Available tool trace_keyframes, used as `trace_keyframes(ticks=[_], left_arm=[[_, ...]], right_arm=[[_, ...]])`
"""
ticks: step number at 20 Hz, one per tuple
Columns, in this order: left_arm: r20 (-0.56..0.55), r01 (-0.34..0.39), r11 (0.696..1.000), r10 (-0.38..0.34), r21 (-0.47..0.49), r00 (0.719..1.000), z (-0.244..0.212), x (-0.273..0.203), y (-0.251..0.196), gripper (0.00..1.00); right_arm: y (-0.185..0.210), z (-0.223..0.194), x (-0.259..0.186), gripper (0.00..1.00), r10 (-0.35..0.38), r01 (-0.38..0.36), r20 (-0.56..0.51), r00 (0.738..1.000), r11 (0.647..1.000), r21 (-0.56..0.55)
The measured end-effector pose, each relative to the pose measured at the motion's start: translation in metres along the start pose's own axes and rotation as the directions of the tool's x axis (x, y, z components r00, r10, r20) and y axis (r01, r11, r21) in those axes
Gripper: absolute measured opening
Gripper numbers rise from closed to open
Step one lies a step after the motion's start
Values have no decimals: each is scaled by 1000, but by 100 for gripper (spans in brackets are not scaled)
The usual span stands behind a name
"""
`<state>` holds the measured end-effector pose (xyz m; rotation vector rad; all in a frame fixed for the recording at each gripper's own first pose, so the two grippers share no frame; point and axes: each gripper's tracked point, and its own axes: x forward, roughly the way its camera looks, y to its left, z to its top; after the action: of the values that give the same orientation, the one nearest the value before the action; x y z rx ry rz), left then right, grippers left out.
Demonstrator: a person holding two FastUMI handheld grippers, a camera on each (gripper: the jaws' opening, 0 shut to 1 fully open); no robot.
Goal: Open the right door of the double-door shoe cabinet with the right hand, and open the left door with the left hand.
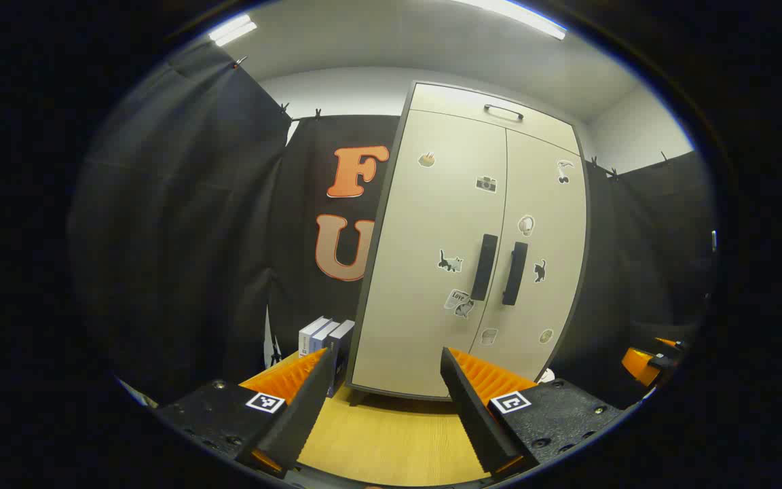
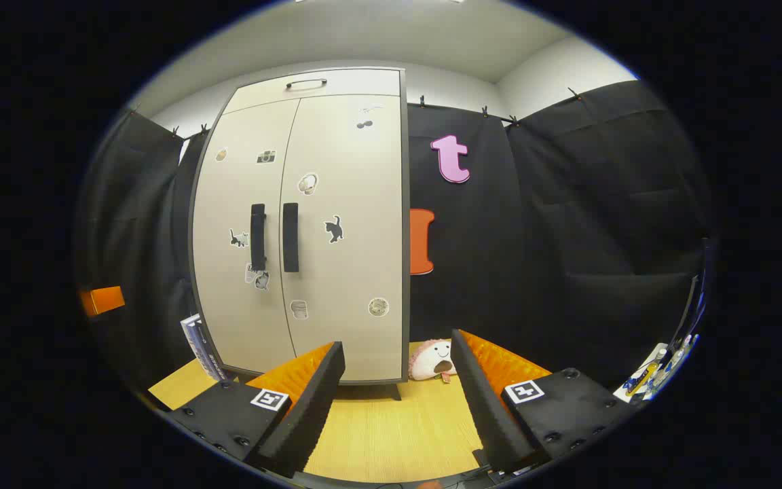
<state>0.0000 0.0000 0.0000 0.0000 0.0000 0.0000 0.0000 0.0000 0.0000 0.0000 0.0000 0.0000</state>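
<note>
Tall cream double-door shoe cabinet (image 1: 472, 244) with both doors closed, left gripper (image 1: 384, 401) and right gripper (image 2: 398, 394) spread wide, well apart from its two black vertical handles (image 2: 273, 236), bare wooden floor (image 2: 391, 435) between

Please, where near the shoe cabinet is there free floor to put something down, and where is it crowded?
Free: the wooden floor in front of the shoe cabinet, between it and both open grippers. Crowded: the cabinet's left side, where books stand against it, and its right side, where a plush toy lies by the black cloth wall.
</note>
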Motion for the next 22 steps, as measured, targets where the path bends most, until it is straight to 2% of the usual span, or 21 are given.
trace_keyframes(ticks=[2,4,7,9,10,11,12,14,16,22], left_arm=[[-9,-13,1000,13,-23,1000,0,1,0,95],[-4,11,999,-11,-40,1000,6,3,-12,95],[5,25,1000,-25,18,1000,11,-2,-18,95],[7,6,999,-6,39,1000,13,-5,-21,95],[7,20,999,-21,37,1000,14,-6,-28,95],[6,34,999,-34,34,999,14,-6,-35,95],[6,41,999,-41,29,999,14,-6,-41,95],[4,42,999,-42,22,999,14,-6,-51,92],[-3,51,999,-51,12,999,12,-4,-67,95],[-3,38,999,-38,2,999,11,-4,-99,95]], right_arm=[[2,4,-2,100,-5,5,9,1000,1000,6],[9,5,-1,100,3,-3,10,1000,1000,17],[9,3,-3,100,10,-10,4,1000,1000,2],[-4,0,-3,100,-12,12,-2,1000,1000,-13],[-10,-1,-3,99,-20,19,-9,1000,1000,-10],[-15,-2,-4,94,-17,17,-14,1000,1000,-5],[-20,-1,-4,99,-16,16,-15,1000,1000,-2],[-37,1,-5,99,-34,34,-11,999,999,-11],[-53,4,-5,99,-49,49,-7,999,999,-22],[-88,10,9,99,-31,29,-35,999,998,-52]])
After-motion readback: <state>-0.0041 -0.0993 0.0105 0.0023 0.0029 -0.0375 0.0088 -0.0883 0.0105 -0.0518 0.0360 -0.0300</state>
